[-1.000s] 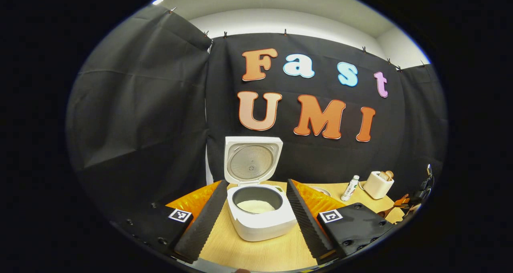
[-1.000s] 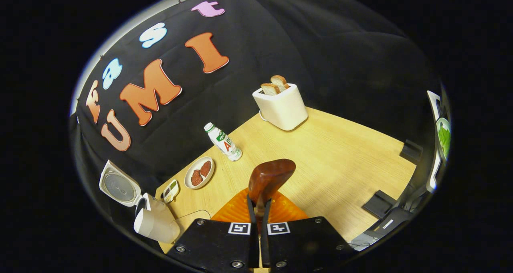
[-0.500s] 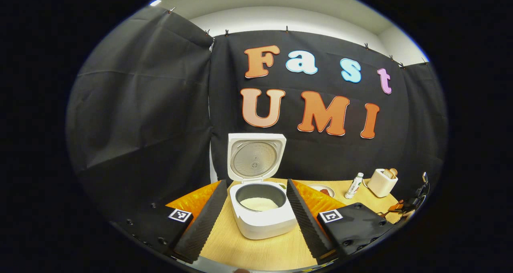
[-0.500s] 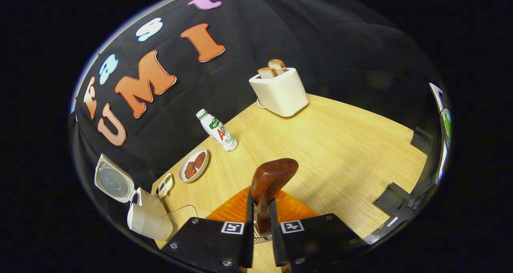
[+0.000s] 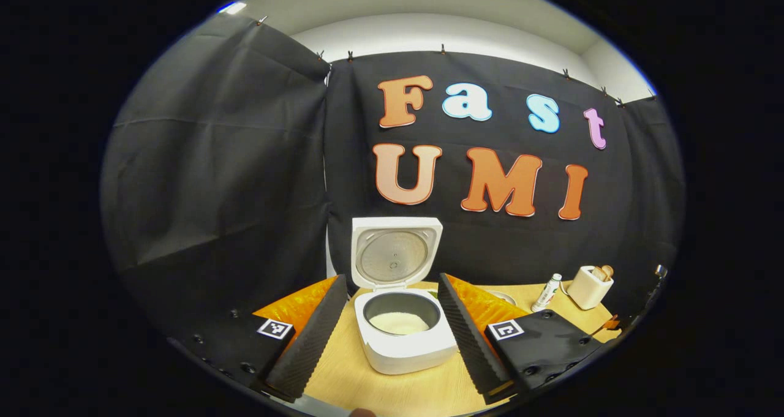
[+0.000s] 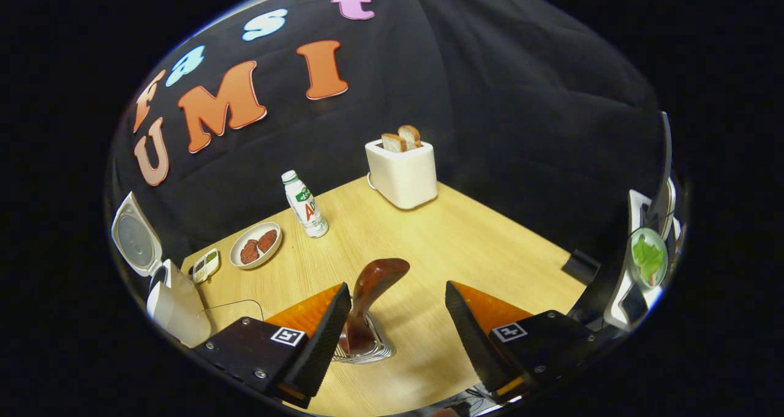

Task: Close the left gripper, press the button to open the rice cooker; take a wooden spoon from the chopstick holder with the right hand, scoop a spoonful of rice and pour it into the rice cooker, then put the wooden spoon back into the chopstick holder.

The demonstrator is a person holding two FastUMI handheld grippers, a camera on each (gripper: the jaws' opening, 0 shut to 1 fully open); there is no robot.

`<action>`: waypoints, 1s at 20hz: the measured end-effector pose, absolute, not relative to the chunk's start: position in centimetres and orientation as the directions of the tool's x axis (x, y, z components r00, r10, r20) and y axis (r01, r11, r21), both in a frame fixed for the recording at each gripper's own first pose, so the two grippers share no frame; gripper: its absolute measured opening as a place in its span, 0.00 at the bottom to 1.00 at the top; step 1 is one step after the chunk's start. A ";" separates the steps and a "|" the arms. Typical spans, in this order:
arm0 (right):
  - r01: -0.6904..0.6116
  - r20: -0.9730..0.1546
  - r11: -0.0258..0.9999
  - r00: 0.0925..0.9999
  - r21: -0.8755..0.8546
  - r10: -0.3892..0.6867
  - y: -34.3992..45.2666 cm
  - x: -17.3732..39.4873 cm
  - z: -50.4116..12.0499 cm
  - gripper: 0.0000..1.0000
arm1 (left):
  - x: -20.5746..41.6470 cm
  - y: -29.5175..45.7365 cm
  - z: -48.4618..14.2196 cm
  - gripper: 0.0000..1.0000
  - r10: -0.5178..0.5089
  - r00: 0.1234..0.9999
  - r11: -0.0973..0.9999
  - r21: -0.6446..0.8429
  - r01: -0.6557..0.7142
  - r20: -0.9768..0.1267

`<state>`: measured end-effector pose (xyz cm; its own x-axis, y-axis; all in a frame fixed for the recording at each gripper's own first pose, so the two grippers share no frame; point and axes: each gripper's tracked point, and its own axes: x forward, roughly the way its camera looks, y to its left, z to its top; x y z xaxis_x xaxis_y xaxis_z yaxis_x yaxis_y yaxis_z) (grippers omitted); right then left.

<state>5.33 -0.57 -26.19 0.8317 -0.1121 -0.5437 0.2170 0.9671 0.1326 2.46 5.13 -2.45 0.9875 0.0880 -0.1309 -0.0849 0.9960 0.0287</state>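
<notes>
Rice cooker point(image 5: 404, 337) lid up, white rice in pot, sits between left gripper point(image 5: 392, 328) fingers, spread apart, touching nothing. Right gripper point(image 6: 395, 328) fingers apart; wooden spoon point(image 6: 367, 307) stands in wire chopstick holder point(image 6: 362, 348) on table point(image 6: 465, 239), leaning by one finger point(image 6: 321, 337). Likely release step: lift gripper straight up, avoid snagging spoon or tipping holder.

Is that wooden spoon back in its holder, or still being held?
Back in. The wooden spoon stands in the wire chopstick holder, and the right gripper is open, fingers apart beside it.
</notes>
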 end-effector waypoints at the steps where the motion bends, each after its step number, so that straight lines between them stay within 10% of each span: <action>1: 0.204 -0.527 0.969 0.844 0.137 -0.103 -0.5 5.1 -24.8 0.95 | 3.3 5.1 -1.9 1.00 0.094 0.988 0.995 0.030 -0.091 -0.121; 20: -0.036 -0.136 0.998 0.990 -0.060 0.028 1.8 2.8 -1.0 1.00 | 29.3 6.6 4.2 1.00 0.114 0.973 0.993 0.032 -0.110 -0.199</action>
<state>2.78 1.78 -0.98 0.9903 0.0275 -0.1365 -0.0360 0.9975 -0.0601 29.31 6.60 4.20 0.9734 0.1140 -0.1989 -0.1099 0.9934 0.0316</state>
